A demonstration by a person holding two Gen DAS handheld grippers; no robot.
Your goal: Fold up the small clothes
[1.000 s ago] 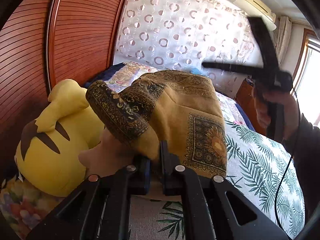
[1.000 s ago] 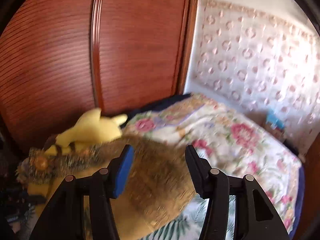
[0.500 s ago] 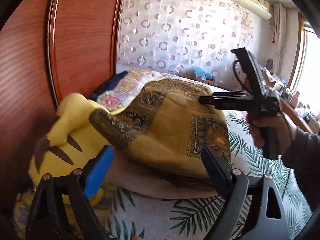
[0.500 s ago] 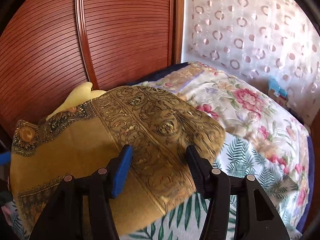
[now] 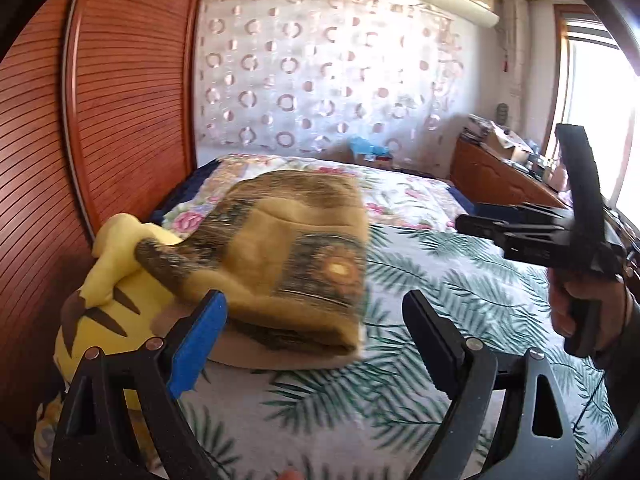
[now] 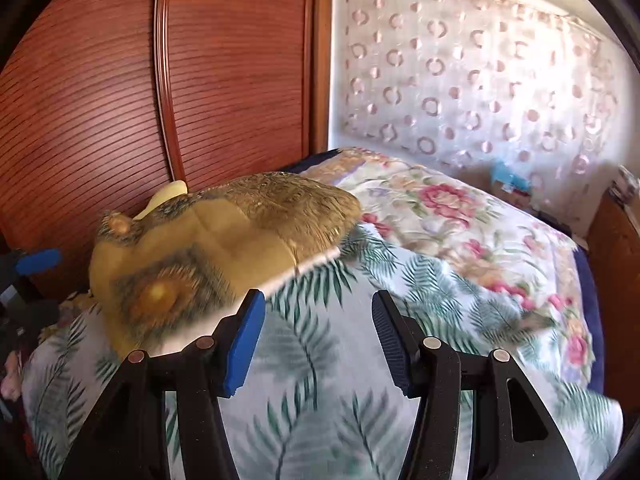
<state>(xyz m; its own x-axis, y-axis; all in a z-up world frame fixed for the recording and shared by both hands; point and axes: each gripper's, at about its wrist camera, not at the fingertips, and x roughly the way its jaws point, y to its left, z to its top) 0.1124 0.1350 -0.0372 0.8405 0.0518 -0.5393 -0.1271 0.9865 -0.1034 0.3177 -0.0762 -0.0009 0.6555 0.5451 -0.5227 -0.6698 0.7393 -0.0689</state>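
A folded mustard-gold cloth with dark ornate borders (image 5: 288, 264) lies on the palm-leaf bedspread (image 5: 460, 292), its left end draped over a yellow plush toy (image 5: 108, 308). A pale layer shows under its near edge. My left gripper (image 5: 314, 308) stands open just in front of the cloth, with nothing between its pads. In the right wrist view the cloth (image 6: 216, 248) lies up and to the left of my right gripper (image 6: 318, 304), which is open over bare bedspread. The left wrist view shows the right gripper (image 5: 466, 218) held in a hand (image 5: 576, 308), off to the cloth's right.
A ribbed red-brown wooden panel (image 5: 120, 120) rises behind the plush on the left. A floral quilt (image 6: 460, 216) covers the far part of the bed. A circle-patterned curtain (image 5: 340, 80) hangs behind it, and a cluttered wooden cabinet (image 5: 492, 176) stands by the bright window on the right.
The left gripper was shut on the cloth's edge, then opened, let it go and drew back. The right gripper pulled away to the right. The cloth now rests on the bed and plush.
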